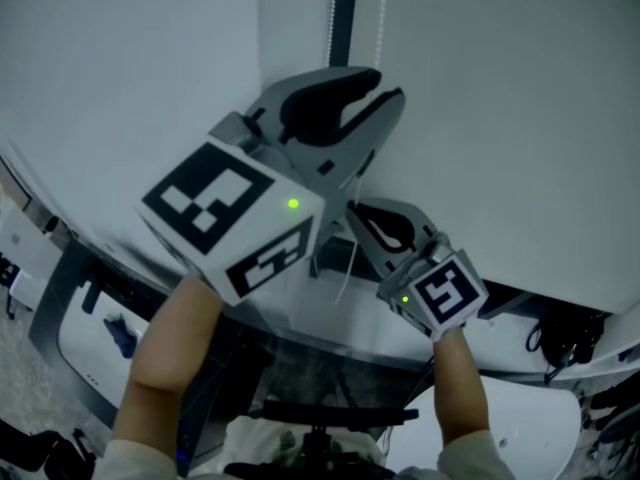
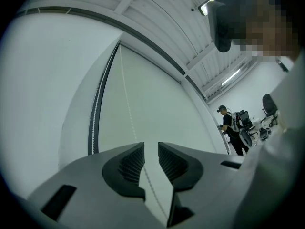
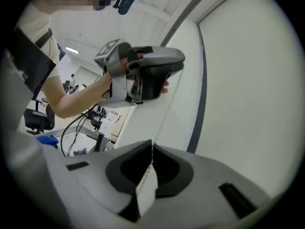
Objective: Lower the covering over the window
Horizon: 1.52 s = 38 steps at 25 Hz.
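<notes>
The left claw [image 1: 375, 93] is up high with its jaws released, and the bead chain [image 2: 128, 106] runs loose through the gap between them. Below it, the right claw [image 3: 151, 144] is clenched on that same chain. The white blind [image 2: 157, 89] hangs flat just behind the chain, beside a dark strip [image 2: 100, 104] along its edge.

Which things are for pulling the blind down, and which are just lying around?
For the job: blind, bead chain, right claw clamped on the chain, left claw open around it.
Just lying about: cables, blue thing, person standing far off.
</notes>
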Available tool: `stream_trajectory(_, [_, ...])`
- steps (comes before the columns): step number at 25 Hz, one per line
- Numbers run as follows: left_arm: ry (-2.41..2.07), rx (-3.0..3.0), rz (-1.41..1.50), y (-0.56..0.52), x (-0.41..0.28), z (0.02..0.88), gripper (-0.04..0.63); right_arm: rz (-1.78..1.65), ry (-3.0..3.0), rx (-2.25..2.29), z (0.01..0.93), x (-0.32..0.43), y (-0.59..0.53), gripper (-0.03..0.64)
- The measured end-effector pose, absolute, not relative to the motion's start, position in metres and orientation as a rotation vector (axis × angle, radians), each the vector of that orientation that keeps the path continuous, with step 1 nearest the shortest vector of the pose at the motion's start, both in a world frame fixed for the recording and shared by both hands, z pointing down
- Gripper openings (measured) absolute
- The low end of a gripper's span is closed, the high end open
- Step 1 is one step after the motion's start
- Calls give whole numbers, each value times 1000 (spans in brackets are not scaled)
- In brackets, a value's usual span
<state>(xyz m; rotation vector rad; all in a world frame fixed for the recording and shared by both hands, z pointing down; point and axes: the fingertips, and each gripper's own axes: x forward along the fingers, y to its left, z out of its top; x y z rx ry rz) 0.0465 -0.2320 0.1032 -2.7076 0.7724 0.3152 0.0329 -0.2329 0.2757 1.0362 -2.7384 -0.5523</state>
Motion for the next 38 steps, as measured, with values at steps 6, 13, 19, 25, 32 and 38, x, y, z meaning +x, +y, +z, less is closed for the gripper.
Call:
stream_trajectory(6, [750,-2683,269,-232,55,104,74,-404,-2756,1025,323,33,-230,14])
stream_trajectory(13, [774,-2694,275,-232,56,110,74,-388,-2758,1065,326,39,-235,15])
stream_trajectory(19, [861,-2694,336,-237,36,109,74,-406,-2744,1074,326,44,-233,15])
stream_trajectory(25, [886,-2709,312,-251,50,107,74,-403,-2762,1062,327,41,-227,15])
stream_trajectory(32, [964,-2634,292,-251,41,110,31,-469,-2718,1080,324,35,-223,14])
stream_trajectory(38, [1018,-2569,239,-246,38,110,29,-383,-2761,1134,314,49,-219,21])
